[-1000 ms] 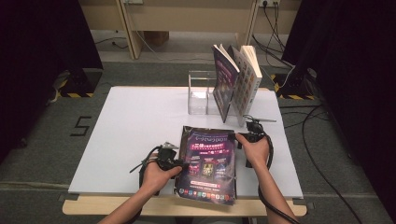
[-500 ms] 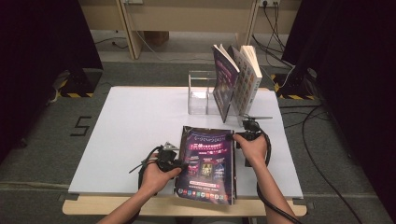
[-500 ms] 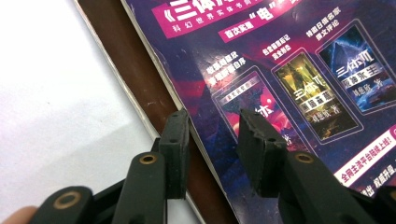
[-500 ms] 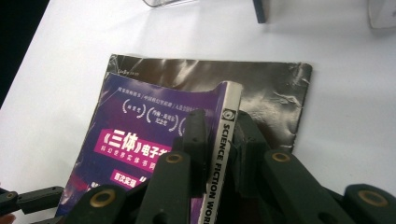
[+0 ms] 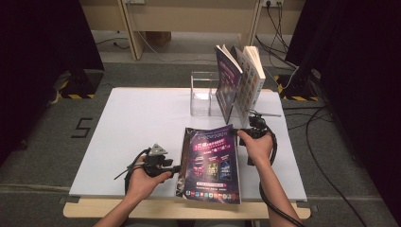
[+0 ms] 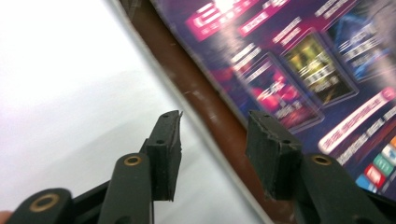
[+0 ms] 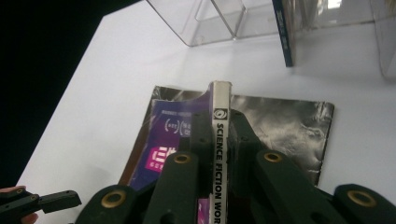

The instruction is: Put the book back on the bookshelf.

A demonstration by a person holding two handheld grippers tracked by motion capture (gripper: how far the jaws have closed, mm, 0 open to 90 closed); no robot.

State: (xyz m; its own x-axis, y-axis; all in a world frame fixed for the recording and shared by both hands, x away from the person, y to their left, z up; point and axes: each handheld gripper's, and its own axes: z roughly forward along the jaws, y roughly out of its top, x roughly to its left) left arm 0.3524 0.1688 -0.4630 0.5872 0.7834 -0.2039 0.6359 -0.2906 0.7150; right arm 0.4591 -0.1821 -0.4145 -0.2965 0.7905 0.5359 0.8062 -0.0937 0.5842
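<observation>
Gripping the magazine [image 5: 210, 163] by its spine, your right gripper [image 5: 249, 132] tilts it, long axis toward the clear stand [image 5: 204, 92]; your left gripper [image 5: 176, 168] gapes empty beside it.

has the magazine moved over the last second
Yes. The magazine has tipped up: its right edge, pinched by the right gripper, has risen off the table toward the clear acrylic holder, while its left edge stays down.

Purple magazine [image 5: 210, 161] with pink lettering, white table [image 5: 137, 123], black jaws
</observation>
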